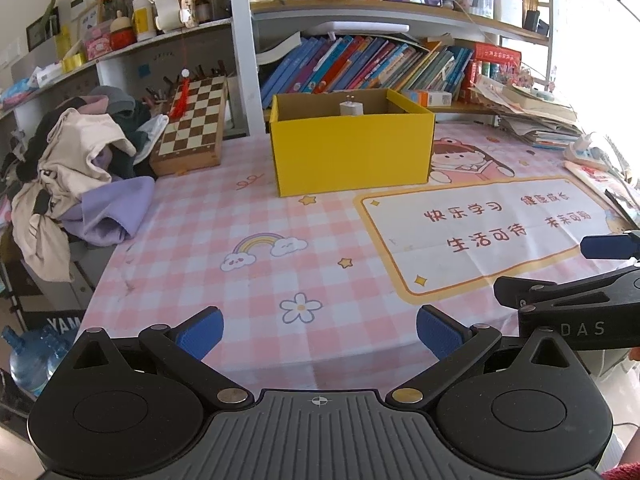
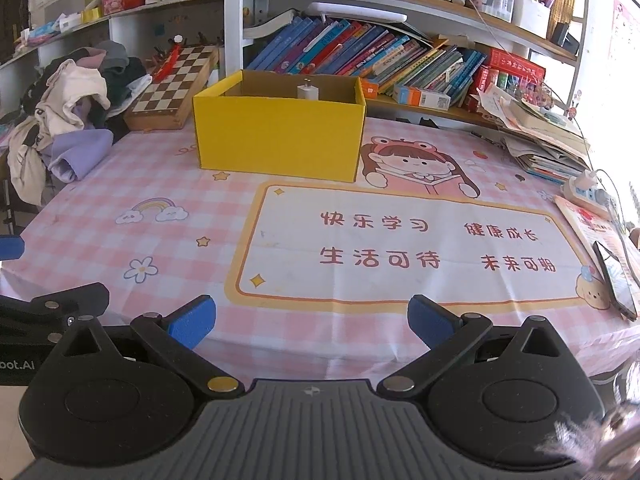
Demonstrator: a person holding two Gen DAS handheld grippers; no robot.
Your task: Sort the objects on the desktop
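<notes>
My left gripper and right gripper both hover spread wide over the near edge of the pink checked tablecloth, gripping nothing. The white charger plug stands upright inside the yellow box at the far side.

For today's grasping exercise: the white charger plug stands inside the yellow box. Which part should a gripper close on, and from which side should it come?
Probably from above. The yellow box walls the white charger plug in on every side, so only its open top gives access. The plug stands upright, prongs up; close the fingers across its flat white body below the prongs, not on the thin prongs. Both the left gripper and right gripper are open and empty.
</notes>
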